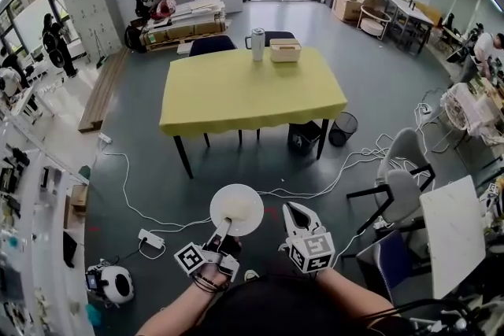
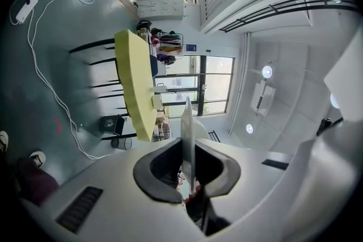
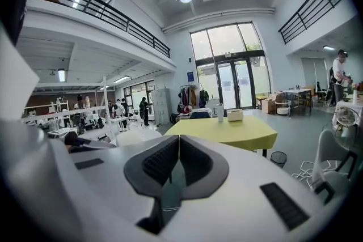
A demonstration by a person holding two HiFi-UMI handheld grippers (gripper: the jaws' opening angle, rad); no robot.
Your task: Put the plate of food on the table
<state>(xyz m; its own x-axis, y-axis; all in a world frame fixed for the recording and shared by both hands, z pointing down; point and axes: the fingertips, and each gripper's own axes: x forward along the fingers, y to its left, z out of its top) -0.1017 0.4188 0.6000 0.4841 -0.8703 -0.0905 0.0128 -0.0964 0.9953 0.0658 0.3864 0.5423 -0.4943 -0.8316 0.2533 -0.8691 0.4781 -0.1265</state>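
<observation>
A round white plate (image 1: 236,210) hangs level over the grey floor, a faint pale patch at its middle. My left gripper (image 1: 223,232) is shut on its near rim. In the left gripper view the plate (image 2: 188,122) runs edge-on between the pads. My right gripper (image 1: 294,210) sits just right of the plate, apart from it, shut with nothing in it; its jaws (image 3: 178,140) meet in the right gripper view. The yellow-covered table (image 1: 252,90) stands a few steps ahead, also seen as the table (image 3: 227,128) and the table (image 2: 136,82).
A white jug (image 1: 257,43) and a beige box (image 1: 285,50) stand at the table's far edge. A bin (image 1: 343,127) and a dark box (image 1: 303,138) sit by its right legs. Cables and a power strip (image 1: 151,238) lie on the floor. Grey chairs (image 1: 400,169) are at right.
</observation>
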